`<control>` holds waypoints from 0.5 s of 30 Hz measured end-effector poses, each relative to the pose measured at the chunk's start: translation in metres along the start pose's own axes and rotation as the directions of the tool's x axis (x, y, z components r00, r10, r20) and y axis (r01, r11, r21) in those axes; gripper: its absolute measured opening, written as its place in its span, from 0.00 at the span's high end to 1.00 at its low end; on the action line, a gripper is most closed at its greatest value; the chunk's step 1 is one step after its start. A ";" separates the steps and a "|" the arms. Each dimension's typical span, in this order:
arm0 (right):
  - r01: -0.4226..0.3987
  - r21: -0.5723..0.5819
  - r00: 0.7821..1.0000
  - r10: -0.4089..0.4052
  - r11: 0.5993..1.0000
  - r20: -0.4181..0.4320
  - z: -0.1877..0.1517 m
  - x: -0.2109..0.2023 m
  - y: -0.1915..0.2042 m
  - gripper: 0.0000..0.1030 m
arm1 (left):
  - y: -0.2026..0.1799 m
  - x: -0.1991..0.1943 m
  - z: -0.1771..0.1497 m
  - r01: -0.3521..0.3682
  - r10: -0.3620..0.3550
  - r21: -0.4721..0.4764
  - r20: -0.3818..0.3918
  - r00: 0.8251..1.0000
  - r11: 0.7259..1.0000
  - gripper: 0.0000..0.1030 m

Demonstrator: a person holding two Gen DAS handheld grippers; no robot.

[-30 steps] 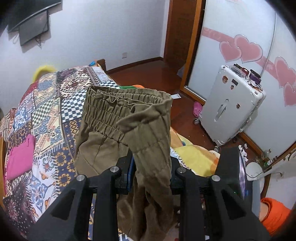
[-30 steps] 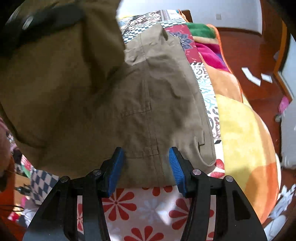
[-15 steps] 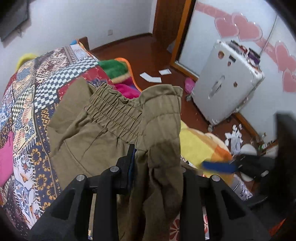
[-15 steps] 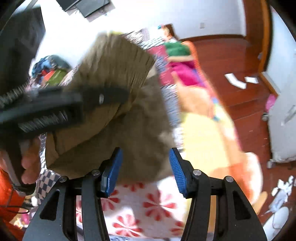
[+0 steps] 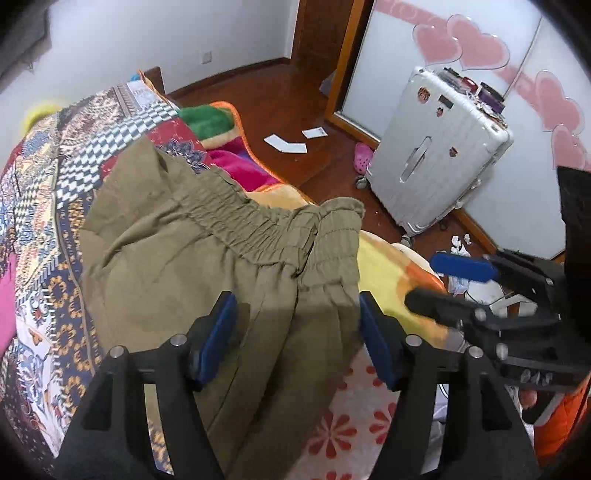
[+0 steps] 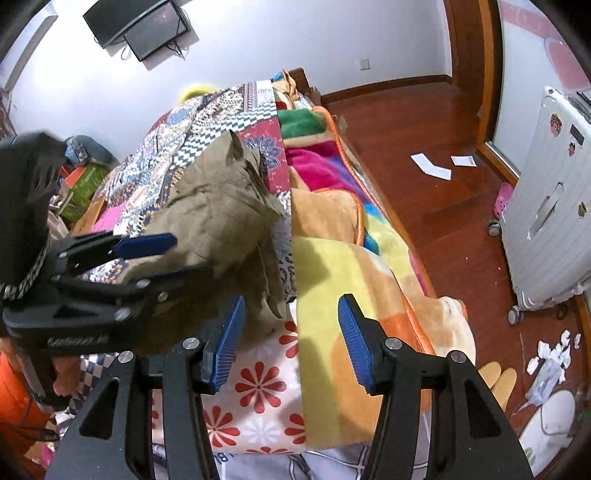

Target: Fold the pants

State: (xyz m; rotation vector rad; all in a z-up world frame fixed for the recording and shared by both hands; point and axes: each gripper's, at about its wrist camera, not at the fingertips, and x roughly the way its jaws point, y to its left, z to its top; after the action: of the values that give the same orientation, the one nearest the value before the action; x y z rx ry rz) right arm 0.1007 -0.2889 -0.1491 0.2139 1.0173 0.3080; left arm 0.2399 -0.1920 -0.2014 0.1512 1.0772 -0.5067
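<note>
The olive pants (image 5: 166, 258) lie on the patchwork bed, with the elastic waistband (image 5: 258, 229) bunched across the middle of the left wrist view. My left gripper (image 5: 295, 336) hovers over them, its jaws opening. The cloth lies slack between the blue pads (image 5: 218, 332) and is not pinched. In the right wrist view the pants (image 6: 221, 206) form a rumpled heap under my left gripper (image 6: 173, 258). My right gripper (image 6: 291, 339) stands open and holds nothing, above the flowered sheet and the yellow blanket, to the right of the pants. It also shows at the right edge (image 5: 463, 266).
A white suitcase (image 5: 436, 155) stands on the wood floor right of the bed. Paper scraps (image 5: 286, 143) and a pink shoe (image 5: 364, 157) lie on the floor. A bright fleece blanket (image 6: 343, 266) covers the bed's right side. A screen (image 6: 140, 26) hangs on the wall.
My left gripper's jaws have spread and let go of the pants, which have sunk from hanging onto the bed. The right gripper has drawn back and away from the pants, still open.
</note>
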 end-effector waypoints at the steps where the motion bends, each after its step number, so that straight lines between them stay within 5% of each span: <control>1: -0.005 -0.003 1.000 0.005 1.000 0.006 0.001 -0.003 0.002 0.52 | 0.004 -0.009 -0.003 0.004 -0.004 -0.008 0.014 1.000 1.000 0.36; 9: -0.056 -0.028 0.998 0.057 0.998 0.024 0.003 -0.005 0.024 0.50 | 0.063 -0.064 -0.014 -0.040 0.057 -0.132 0.129 0.990 0.990 0.20; 15: -0.078 -0.040 0.997 0.078 0.996 0.020 0.003 0.012 0.048 0.28 | 0.128 -0.055 -0.024 -0.143 0.169 -0.247 0.088 0.982 0.958 0.19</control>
State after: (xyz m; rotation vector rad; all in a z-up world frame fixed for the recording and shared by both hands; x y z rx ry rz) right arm 0.1017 -0.2404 -0.1420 0.2213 0.9823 0.3954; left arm 0.2598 -0.0541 -0.1810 -0.0046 1.0020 -0.2367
